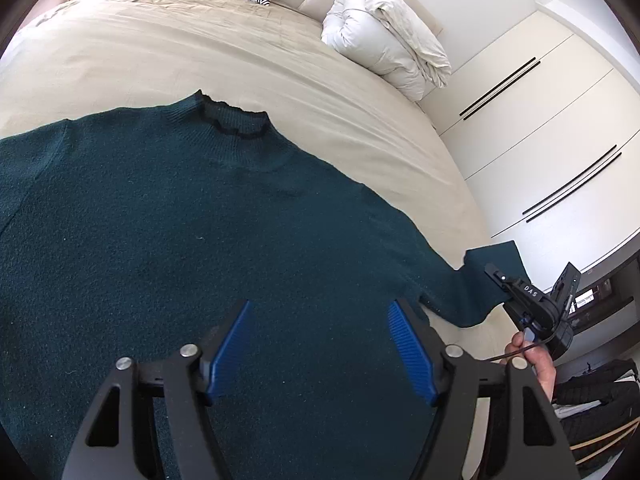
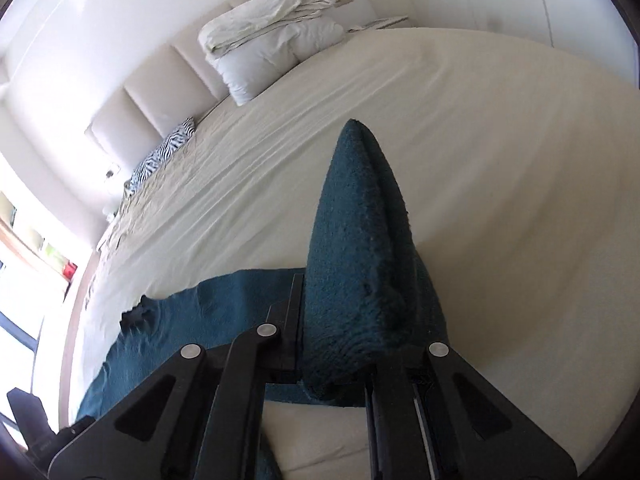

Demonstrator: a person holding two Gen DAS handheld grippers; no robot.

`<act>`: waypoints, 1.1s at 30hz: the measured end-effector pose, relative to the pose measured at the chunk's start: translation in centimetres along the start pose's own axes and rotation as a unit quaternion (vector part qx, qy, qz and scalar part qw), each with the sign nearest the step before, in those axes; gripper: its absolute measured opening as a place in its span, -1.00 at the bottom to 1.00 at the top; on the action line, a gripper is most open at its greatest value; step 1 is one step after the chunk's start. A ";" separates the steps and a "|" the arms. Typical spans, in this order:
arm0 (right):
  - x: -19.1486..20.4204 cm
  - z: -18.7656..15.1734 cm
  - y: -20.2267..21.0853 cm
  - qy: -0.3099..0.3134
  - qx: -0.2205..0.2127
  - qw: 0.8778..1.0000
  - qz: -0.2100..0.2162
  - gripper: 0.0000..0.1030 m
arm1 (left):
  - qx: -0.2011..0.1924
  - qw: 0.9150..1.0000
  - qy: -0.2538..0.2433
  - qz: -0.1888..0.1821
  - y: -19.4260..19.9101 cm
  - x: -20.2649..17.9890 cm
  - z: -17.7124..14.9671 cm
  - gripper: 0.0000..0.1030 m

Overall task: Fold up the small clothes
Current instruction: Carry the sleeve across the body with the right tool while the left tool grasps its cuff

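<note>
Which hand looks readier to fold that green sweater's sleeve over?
Probably the right: the right gripper is already shut on the sleeve, while the left gripper hangs open above the sweater's body.

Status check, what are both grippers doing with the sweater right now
Left gripper open above sweater body. Right gripper shut on sleeve, lifted off bed. Nothing blocking.

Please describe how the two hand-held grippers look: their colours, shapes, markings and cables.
The left hand-held gripper has a matte black frame with triangular cut-outs and silver round pivot bolts; its two fingers carry ribbed blue pads. The right hand-held gripper is black too, with white letters "DAS" on its body and a thin black cable near the bare hand. No sleeve is visible.
</note>
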State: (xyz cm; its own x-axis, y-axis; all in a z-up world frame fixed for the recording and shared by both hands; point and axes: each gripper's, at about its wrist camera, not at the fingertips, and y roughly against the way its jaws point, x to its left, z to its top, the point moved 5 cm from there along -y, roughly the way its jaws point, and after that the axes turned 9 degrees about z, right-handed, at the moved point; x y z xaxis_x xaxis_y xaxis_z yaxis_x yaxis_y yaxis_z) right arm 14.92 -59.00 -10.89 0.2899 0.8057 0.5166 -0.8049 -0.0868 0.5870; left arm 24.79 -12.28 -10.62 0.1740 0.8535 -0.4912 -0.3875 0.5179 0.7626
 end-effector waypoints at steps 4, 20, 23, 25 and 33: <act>11.1 -2.9 -4.3 0.176 0.030 0.983 -0.032 -0.87 | 0.022 0.997 0.032 -0.069 -0.5 -0.7 1.1 0.66; 25.8 -18.5 -11.1 0.488 0.065 0.863 -0.117 -0.87 | 0.134 0.964 0.118 -0.199 -4.9 -0.3 2.6 0.90; 26.3 -20.2 -10.5 0.496 0.062 0.857 -0.122 -0.87 | 0.151 0.960 0.127 -0.201 -6.3 0.0 2.8 0.86; 26.4 -21.0 -10.4 0.503 0.062 0.854 -0.121 -0.86 | 0.169 0.957 0.129 -0.196 -7.2 0.2 2.8 0.66; 25.8 -24.1 -7.9 0.503 0.070 0.855 -0.108 -0.82 | 0.192 0.958 0.129 -0.169 -8.5 0.3 2.2 -0.76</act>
State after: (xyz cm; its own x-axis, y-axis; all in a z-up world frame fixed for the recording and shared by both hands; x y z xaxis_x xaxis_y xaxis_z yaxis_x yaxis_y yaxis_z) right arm 16.31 -23.37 -17.20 -0.2251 0.9020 -0.3683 -0.6980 0.1145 0.7069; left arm 30.13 -16.26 -16.30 -0.0175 0.6157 -0.7878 0.0230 0.7880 0.6153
